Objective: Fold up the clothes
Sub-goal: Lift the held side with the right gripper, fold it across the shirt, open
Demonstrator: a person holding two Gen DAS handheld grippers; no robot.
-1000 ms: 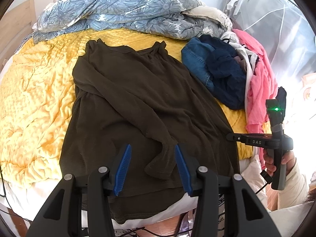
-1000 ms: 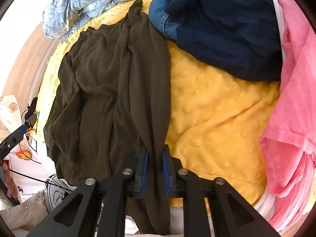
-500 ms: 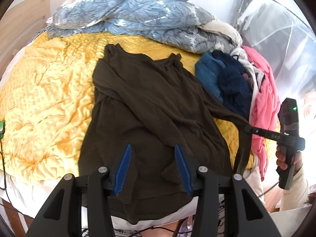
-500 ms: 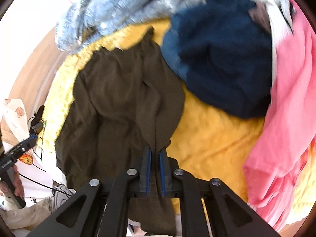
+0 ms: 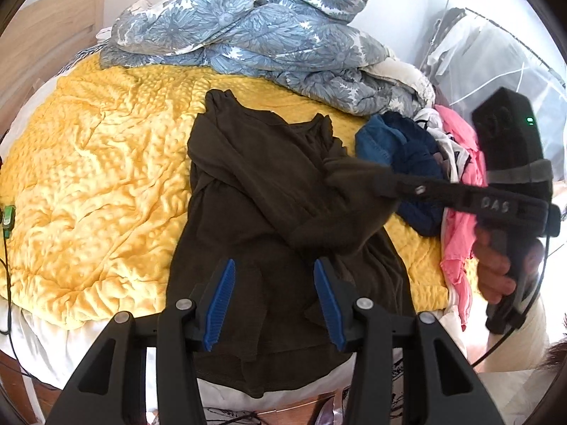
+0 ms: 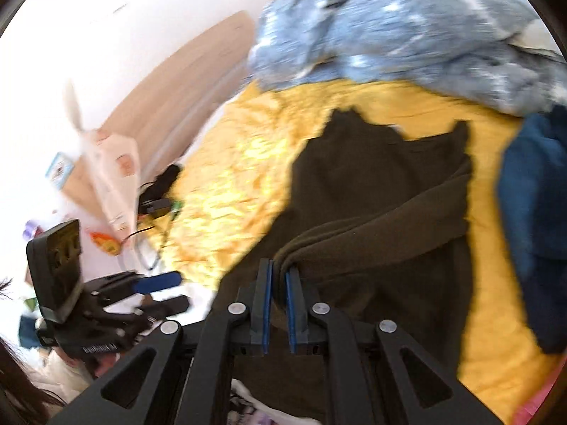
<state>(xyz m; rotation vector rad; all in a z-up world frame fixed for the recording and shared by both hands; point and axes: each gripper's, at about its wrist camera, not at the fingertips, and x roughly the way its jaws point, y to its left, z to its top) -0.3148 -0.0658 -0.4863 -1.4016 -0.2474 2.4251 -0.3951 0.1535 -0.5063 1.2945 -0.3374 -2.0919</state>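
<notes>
A dark olive long-sleeved shirt (image 5: 255, 184) lies spread on the yellow blanket (image 5: 88, 184), collar toward the far side. My right gripper (image 6: 279, 272) is shut on a fold of the shirt's right sleeve (image 6: 354, 233) and holds it lifted. In the left wrist view the right gripper (image 5: 384, 181) reaches in from the right, and the cloth hangs from it above the shirt's body. My left gripper (image 5: 273, 265) hovers open over the shirt's lower hem with nothing between its blue pads. It also shows at the left of the right wrist view as the left gripper (image 6: 156, 283).
A blue floral duvet (image 5: 269, 35) is bunched at the far side. A pile of navy and denim clothes (image 5: 404, 152) and a pink garment (image 5: 457, 233) lies at the right. A wooden headboard (image 5: 46, 35) stands at the left. Cables (image 6: 156, 205) lie by the bed's left edge.
My right gripper has risen and swung left with the sleeve, dragging it from the bed's right edge over the shirt. The left gripper has drifted a little and stays open.
</notes>
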